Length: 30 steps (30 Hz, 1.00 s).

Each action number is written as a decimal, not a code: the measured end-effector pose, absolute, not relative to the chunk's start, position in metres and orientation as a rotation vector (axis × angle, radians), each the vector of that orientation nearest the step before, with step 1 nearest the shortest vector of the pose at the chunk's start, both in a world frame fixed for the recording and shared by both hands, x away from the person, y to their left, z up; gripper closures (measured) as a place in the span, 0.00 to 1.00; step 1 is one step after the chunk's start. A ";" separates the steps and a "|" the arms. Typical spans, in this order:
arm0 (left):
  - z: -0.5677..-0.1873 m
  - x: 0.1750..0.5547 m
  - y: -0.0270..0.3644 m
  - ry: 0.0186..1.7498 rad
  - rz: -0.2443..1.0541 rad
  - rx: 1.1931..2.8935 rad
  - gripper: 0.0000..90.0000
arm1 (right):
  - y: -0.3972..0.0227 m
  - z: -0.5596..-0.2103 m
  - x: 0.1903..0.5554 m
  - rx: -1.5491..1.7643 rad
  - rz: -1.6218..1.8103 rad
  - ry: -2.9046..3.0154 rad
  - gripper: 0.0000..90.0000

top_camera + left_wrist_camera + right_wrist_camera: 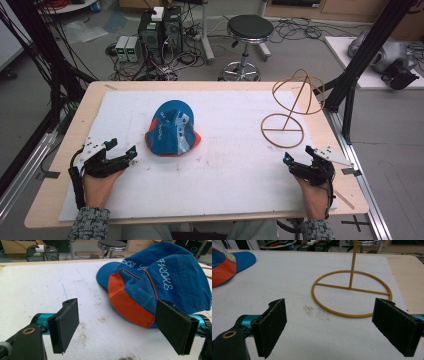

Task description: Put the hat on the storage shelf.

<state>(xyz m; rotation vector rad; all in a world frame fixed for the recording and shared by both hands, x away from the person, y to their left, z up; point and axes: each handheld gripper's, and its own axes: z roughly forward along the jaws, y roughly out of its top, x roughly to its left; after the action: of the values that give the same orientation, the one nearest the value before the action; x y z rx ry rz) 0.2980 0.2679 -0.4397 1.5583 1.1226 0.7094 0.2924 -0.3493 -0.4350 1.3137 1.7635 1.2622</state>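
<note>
Surface (60,165): light wood, covered over most of its top by a white sheet (225,175) that carries scuffs and small dark stains.

Cap (172,131): blue with an orange side panel, mesh section and white lettering. It lies on the sheet left of centre, roughly mid-depth. In the left gripper view the cap (160,282) sits ahead and to the right, its orange panel just behind the right-hand finger; contact cannot be confirmed.

Wire stand (290,107): yellow-tan, with a flat ring base, a crossbar, an upright rod and looped hoops on top. It stands at the right side of the sheet, well apart from the cap. In the right gripper view the ring base (352,293) lies just ahead of the fingers, the rod rising from the crossbar.

Left gripper (120,155): held in the person's left hand (97,187), at the near-left of the sheet, near the cap's left edge. Fingers (63,325) spread wide, grasping nothing.

Right gripper (292,162): held in the right hand (312,192), near-right of the sheet, just in front of the stand's base. Fingers (270,327) spread wide, grasping nothing.

Background: a black stool (248,30) and boxed electronics with tangled cables (160,30) on the floor beyond the surface.
</note>
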 end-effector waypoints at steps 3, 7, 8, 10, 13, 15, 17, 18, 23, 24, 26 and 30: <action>-0.440 0.299 0.269 1.127 0.712 1.547 0.23 | -0.349 -0.435 0.292 1.307 1.260 1.765 0.13; -0.440 0.301 0.269 1.132 0.709 1.529 0.23 | -0.352 -0.435 0.289 1.306 1.259 1.766 0.13; -0.440 0.301 0.269 1.136 0.705 1.520 0.23 | -0.353 -0.436 0.288 1.308 1.259 1.765 0.13; -0.439 0.302 0.271 1.139 0.700 1.507 0.23 | -0.355 -0.436 0.287 1.309 1.261 1.761 0.13; -0.439 0.303 0.272 1.147 0.697 1.487 0.23 | -0.357 -0.436 0.285 1.324 1.273 1.745 0.13; -0.440 0.303 0.271 1.146 0.694 1.485 0.24 | -0.358 -0.436 0.285 1.328 1.270 1.748 0.13; -0.439 0.304 0.270 1.140 0.693 1.489 0.24 | -0.357 -0.437 0.285 1.324 1.266 1.758 0.13; -0.439 0.303 0.270 1.139 0.692 1.488 0.24 | -0.357 -0.437 0.285 1.319 1.263 1.760 0.13; -0.436 0.304 0.268 1.136 0.691 1.486 0.24 | -0.354 -0.436 0.287 1.318 1.264 1.768 0.13; -0.434 0.304 0.267 1.129 0.695 1.489 0.24 | -0.354 -0.436 0.288 1.315 1.265 1.763 0.13; -0.429 0.304 0.264 1.110 0.700 1.499 0.24 | -0.354 -0.436 0.289 1.316 1.269 1.763 0.13; -0.419 0.308 0.255 1.071 0.725 1.528 0.24 | -0.354 -0.437 0.290 1.309 1.263 1.768 0.13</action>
<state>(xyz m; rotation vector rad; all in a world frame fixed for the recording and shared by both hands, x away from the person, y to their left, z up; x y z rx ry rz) 0.3079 0.2555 -0.4192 1.5285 1.0710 0.7252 0.2904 -0.3538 -0.4366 1.3090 1.7681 1.2632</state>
